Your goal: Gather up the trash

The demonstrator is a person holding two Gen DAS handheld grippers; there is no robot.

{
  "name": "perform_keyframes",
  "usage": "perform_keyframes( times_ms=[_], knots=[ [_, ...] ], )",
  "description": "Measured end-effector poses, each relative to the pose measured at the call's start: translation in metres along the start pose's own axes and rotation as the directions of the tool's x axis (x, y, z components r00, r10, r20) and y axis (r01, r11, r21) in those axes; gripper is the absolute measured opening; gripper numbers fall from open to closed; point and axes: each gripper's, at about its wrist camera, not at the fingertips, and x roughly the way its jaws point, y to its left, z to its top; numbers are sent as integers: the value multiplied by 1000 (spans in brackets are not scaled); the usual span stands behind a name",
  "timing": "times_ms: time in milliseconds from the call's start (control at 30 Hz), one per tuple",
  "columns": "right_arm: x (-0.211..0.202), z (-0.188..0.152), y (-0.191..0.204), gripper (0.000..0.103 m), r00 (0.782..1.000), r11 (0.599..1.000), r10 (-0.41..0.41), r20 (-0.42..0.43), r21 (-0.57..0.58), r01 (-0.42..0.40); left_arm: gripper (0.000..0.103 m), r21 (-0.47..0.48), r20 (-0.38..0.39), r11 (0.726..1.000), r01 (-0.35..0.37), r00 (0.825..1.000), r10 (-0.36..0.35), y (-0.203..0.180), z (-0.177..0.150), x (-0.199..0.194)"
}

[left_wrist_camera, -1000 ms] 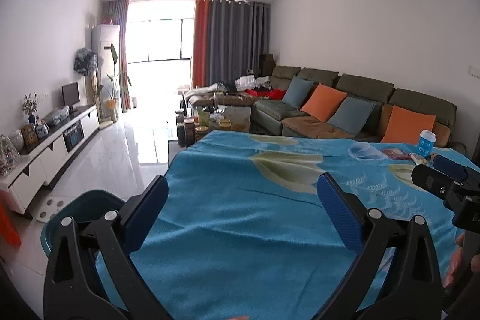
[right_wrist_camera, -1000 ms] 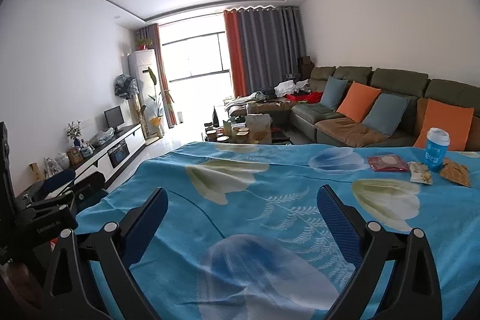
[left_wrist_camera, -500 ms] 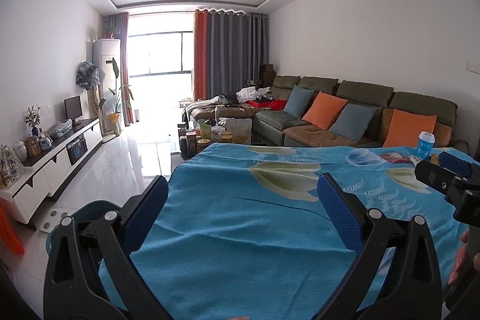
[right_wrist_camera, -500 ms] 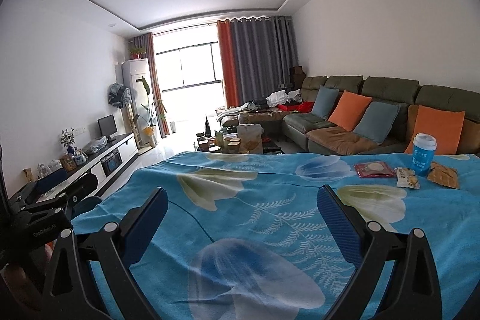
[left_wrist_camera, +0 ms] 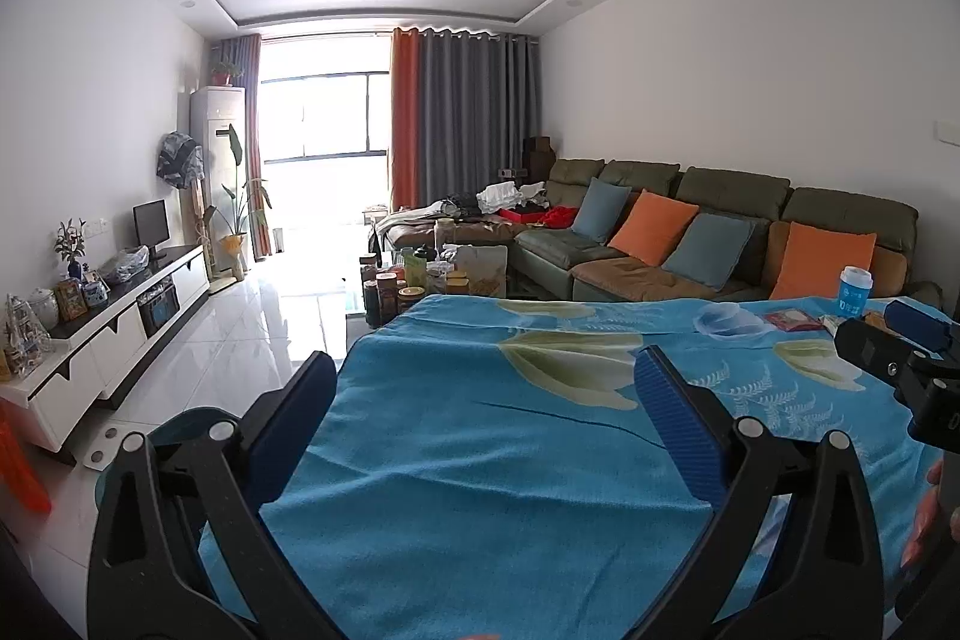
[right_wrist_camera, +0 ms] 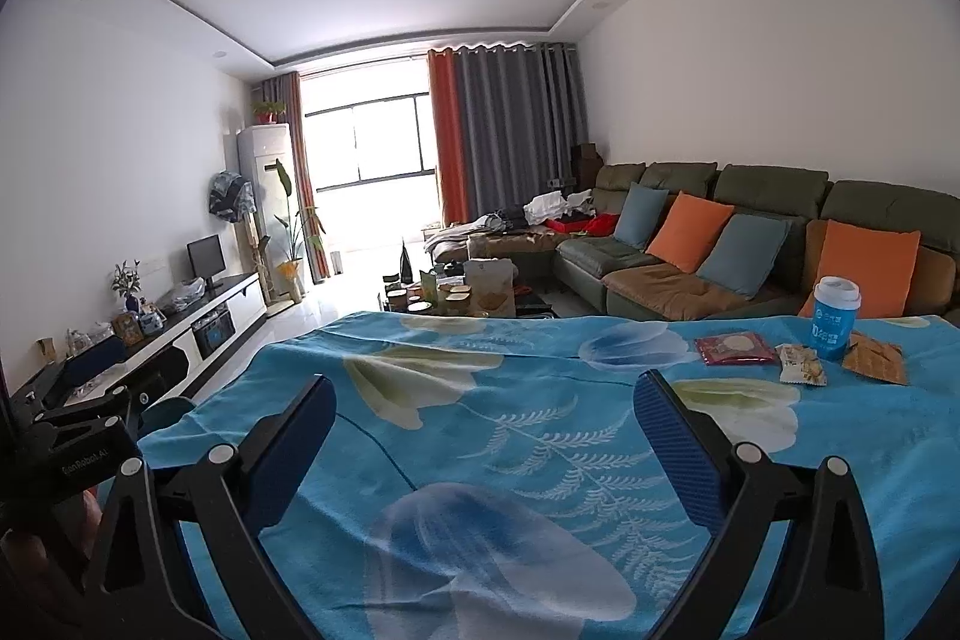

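A blue paper cup (right_wrist_camera: 836,318) stands at the far right of the table with the blue flowered cloth (right_wrist_camera: 510,436). Beside it lie a red wrapper (right_wrist_camera: 734,349), a small pale snack wrapper (right_wrist_camera: 802,373) and an orange-brown wrapper (right_wrist_camera: 875,366). My right gripper (right_wrist_camera: 486,430) is open and empty, well short and left of them. My left gripper (left_wrist_camera: 486,412) is open and empty over the table's left part. The cup (left_wrist_camera: 854,290) and red wrapper (left_wrist_camera: 792,321) show far right in the left wrist view.
A teal bin (left_wrist_camera: 174,427) stands on the floor at the table's left edge. A green sofa (right_wrist_camera: 750,244) with orange and blue cushions runs behind the table. A cluttered coffee table (right_wrist_camera: 462,295) and a TV cabinet (left_wrist_camera: 108,334) stand further off.
Both cameras have tilted upward, so the table and the trash sit lower in view. Both grippers stay open and empty.
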Motion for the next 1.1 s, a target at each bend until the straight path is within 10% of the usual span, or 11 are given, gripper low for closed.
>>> perform_keyframes(
  times_ms=[1100],
  knots=[
    [-10, 1, -1, 96, 996, 999, -54, 64, 8, 53, 98, -12, 13, 1000, -18, 1000, 19, -6, 5, 2]
  ],
)
